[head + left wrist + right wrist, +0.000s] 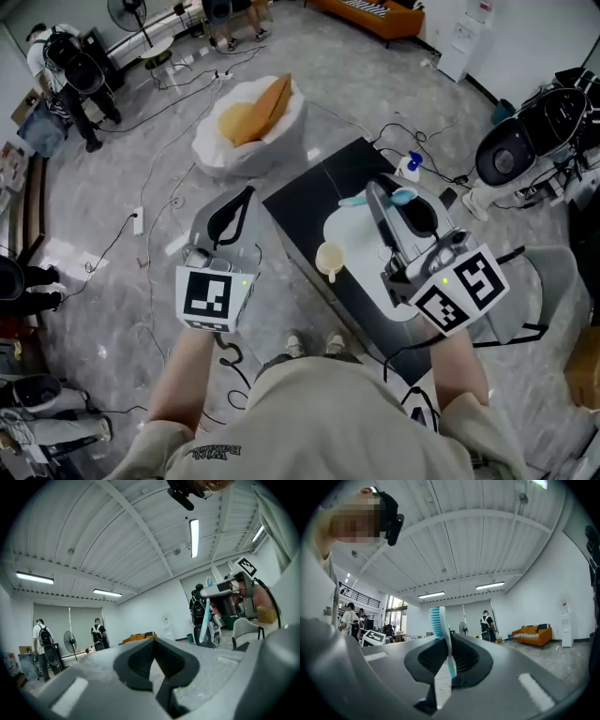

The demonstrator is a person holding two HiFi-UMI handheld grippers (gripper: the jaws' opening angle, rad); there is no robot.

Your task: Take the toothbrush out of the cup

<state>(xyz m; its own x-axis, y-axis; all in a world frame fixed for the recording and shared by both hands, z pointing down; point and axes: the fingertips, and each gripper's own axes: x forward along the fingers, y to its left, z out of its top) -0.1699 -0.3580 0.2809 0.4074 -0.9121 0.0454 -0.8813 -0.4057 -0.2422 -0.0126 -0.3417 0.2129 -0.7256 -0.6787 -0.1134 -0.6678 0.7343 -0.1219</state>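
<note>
My right gripper (377,192) is held high above the black table (309,192), shut on a white and light-blue toothbrush (403,196). In the right gripper view the toothbrush (440,634) stands upright between the pads (461,660), bristles on top. The cream cup (329,258) stands on a white mat (354,234) below, apart from both grippers. My left gripper (246,195) hovers left of the table, jaws together with nothing between them (157,660). The left gripper view also catches the right gripper (220,588), with the toothbrush (205,616) hanging from it.
A blue-capped spray bottle (409,167) stands at the table's far corner. A white beanbag with an orange cushion (248,122) lies on the floor beyond, among cables (169,202). A grey chair (553,281) is at the right. People stand at the far left (66,66).
</note>
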